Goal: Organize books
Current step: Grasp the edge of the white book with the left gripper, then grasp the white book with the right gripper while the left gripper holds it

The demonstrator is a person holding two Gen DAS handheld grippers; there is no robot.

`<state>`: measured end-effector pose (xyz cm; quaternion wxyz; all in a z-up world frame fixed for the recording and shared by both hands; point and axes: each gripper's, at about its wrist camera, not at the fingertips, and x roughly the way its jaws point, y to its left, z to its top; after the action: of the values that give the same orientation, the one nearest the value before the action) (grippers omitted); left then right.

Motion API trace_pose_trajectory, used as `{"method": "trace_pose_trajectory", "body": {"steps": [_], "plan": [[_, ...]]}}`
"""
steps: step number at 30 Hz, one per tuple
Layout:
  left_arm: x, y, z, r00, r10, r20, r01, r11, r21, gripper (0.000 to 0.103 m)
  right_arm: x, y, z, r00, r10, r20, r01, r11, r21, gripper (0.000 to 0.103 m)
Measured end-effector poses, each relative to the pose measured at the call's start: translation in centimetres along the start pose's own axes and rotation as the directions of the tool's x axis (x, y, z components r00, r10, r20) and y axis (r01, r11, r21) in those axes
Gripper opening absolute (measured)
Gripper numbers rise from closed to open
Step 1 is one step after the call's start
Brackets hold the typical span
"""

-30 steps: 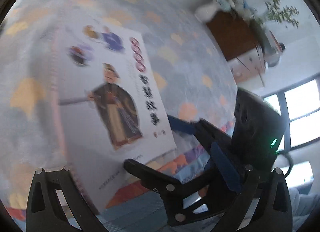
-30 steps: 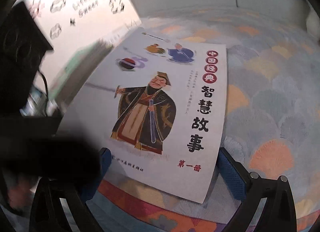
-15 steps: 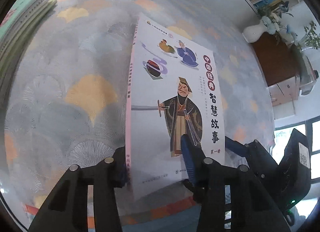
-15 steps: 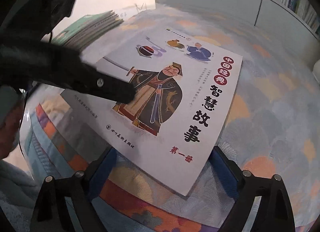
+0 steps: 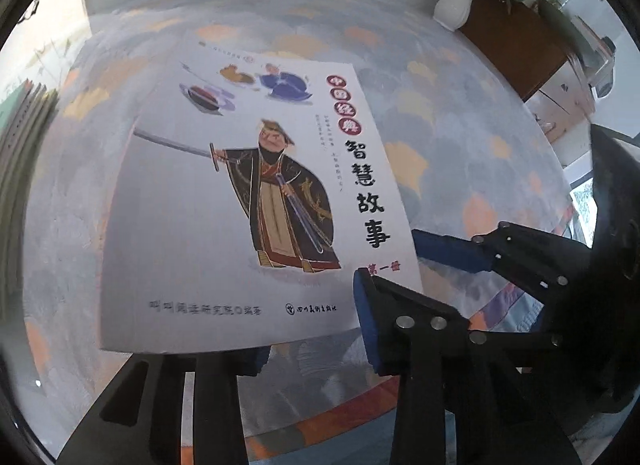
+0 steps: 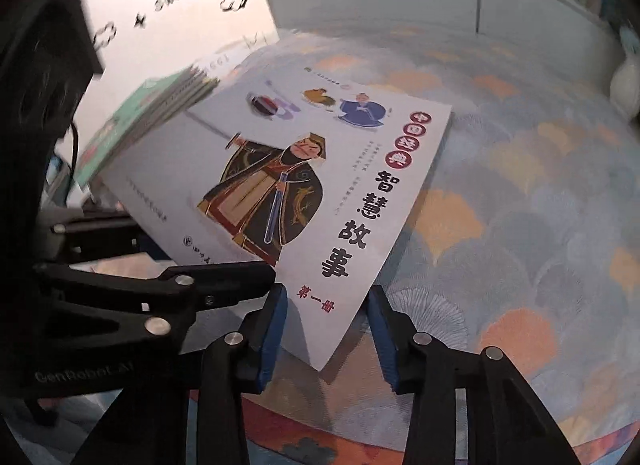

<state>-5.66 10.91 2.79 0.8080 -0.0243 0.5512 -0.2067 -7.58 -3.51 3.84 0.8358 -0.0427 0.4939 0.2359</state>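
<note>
My book (image 5: 248, 201) lies on the patterned cloth (image 6: 540, 205), long axis running near to far. Left hand-held gripper (image 5: 304, 341) closing across its near edge; right hand-held gripper (image 6: 326, 339) closing around the near right corner, pads not yet pressing.

Both grippers are angled steeply downward, side by side. The left gripper (image 5: 312, 345) is closing, its blue-padded fingers (image 5: 366, 317) one above and one below the near edge of the book (image 5: 224, 225). The right gripper (image 6: 326, 329) is closing too (more gap left here), its pads (image 6: 276, 329) straddling the near corner, neither clearly pressing. From the right wrist camera, the left's fingers cross just beside it.
</note>
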Motion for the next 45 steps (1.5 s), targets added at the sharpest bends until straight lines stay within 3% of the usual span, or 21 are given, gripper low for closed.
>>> {"method": "trace_pose_trajectory", "body": {"steps": [4, 13, 15, 17, 19, 22, 25, 28, 30, 32, 35, 37, 39, 40, 41, 42, 43, 44, 45], "plan": [[0.1, 0.6, -0.1, 1.000, -0.024, -0.004, 0.024, 0.999, -0.022, 0.033, 0.2, -0.5, -0.6, 0.999, 0.049, 0.015, -0.049, 0.998, 0.051, 0.038], [0.9, 0.0, 0.3, 1.000, -0.017, -0.005, 0.017, 1.000, -0.002, 0.035, 0.1, -0.4, -0.2, 0.999, 0.041, 0.009, -0.042, 0.999, 0.032, 0.037], [0.9, 0.2, 0.3, 1.000, -0.025, -0.001, 0.025, 1.000, -0.011, 0.038, 0.0, -0.7, 0.1, 1.000, 0.030, 0.001, -0.030, 0.999, 0.023, 0.043], [0.9, 0.4, 0.2, 0.999, -0.037, 0.002, 0.037, 0.999, -0.028, 0.038, 0.2, -1.0, 0.7, 0.999, -0.037, -0.008, 0.037, 0.999, 0.003, 0.071], [0.9, 0.4, 0.1, 0.999, -0.039, 0.007, 0.039, 0.998, -0.040, 0.038, 0.3, -1.5, 1.2, 0.996, -0.091, 0.003, 0.091, 0.995, -0.028, 0.082], [0.9, 0.5, 0.0, 0.999, -0.037, 0.017, 0.038, 0.998, -0.055, 0.038, 1.0, -1.9, 1.8, 0.996, -0.091, 0.004, 0.091, 0.992, -0.085, 0.083], [0.9, 1.5, -0.1, 0.996, -0.091, 0.023, 0.093, 0.990, -0.103, 0.038, 1.4, -2.3, 2.6, 0.996, -0.085, 0.035, 0.090, 0.986, -0.141, 0.084], [0.8, 2.1, -0.2, 0.992, -0.126, 0.026, 0.128, 0.986, -0.111, 0.037, 1.8, -4.7, 4.1, 0.998, -0.045, 0.042, 0.047, 0.998, -0.041, 0.084], [0.9, 1.6, -0.3, 0.994, -0.104, 0.027, 0.106, 0.990, -0.096, 0.037, 2.4, -7.6, 5.1, 0.996, 0.061, 0.064, -0.070, 0.988, 0.137, 0.085], [0.9, 1.2, -0.3, 0.996, -0.082, 0.025, 0.083, 0.993, -0.079, 0.037, 2.9, -9.6, 6.3, 0.981, 0.145, 0.128, -0.172, 0.955, 0.243, 0.096], [0.9, 0.7, -0.3, 0.998, -0.058, 0.022, 0.059, 0.997, -0.051, 0.037, 4.5, -10.0, 8.6, 0.977, 0.157, 0.147, -0.190, 0.950, 0.248, 0.103], [1.0, 0.4, -0.4, 0.998, -0.051, 0.023, 0.052, 0.998, -0.041, 0.037, 5.7, -9.2, 10.2, 0.983, 0.124, 0.137, -0.150, 0.967, 0.203, 0.103], [1.0, 0.3, -0.5, 0.999, -0.048, 0.026, 0.049, 0.998, -0.029, 0.038, 6.7, -8.7, 11.6, 0.978, 0.150, 0.147, -0.177, 0.965, 0.194, 0.103], [1.0, 0.2, -0.5, 0.999, -0.047, 0.028, 0.048, 0.999, -0.020, 0.038, 6.9, -9.1, 12.0, 0.969, 0.184, 0.165, -0.219, 0.950, 0.224, 0.103], [1.1, 0.1, -0.6, 0.998, -0.047, 0.029, 0.048, 0.999, -0.016, 0.038, 7.4, -10.2, 12.6, 0.945, 0.257, 0.202, -0.309, 0.906, 0.291, 0.103], [1.1, 0.1, -0.6, 0.998, -0.048, 0.029, 0.049, 0.999, -0.012, 0.037, 7.8, -10.9, 12.7, 0.916, 0.325, 0.234, -0.391, 0.853, 0.346, 0.103], [1.1, 0.0, -0.7, 0.998, -0.050, 0.031, 0.050, 0.999, -0.008, 0.037, 8.4, -12.3, 12.7, 0.863, 0.418, 0.285, -0.504, 0.755, 0.420, 0.103], [1.2, 0.0, -0.7, 0.998, -0.052, 0.031, 0.053, 0.999, -0.008, 0.037, 8.5, -13.1, 13.0, 0.836, 0.462, 0.295, -0.548, 0.711, 0.441, 0.103], [1.2, 0.0, -0.7, 0.998, -0.057, 0.032, 0.057, 0.998, -0.011, 0.037, 8.7, -13.3, 13.2, 0.820, 0.499, 0.278, -0.571, 0.693, 0.440, 0.103]]}}
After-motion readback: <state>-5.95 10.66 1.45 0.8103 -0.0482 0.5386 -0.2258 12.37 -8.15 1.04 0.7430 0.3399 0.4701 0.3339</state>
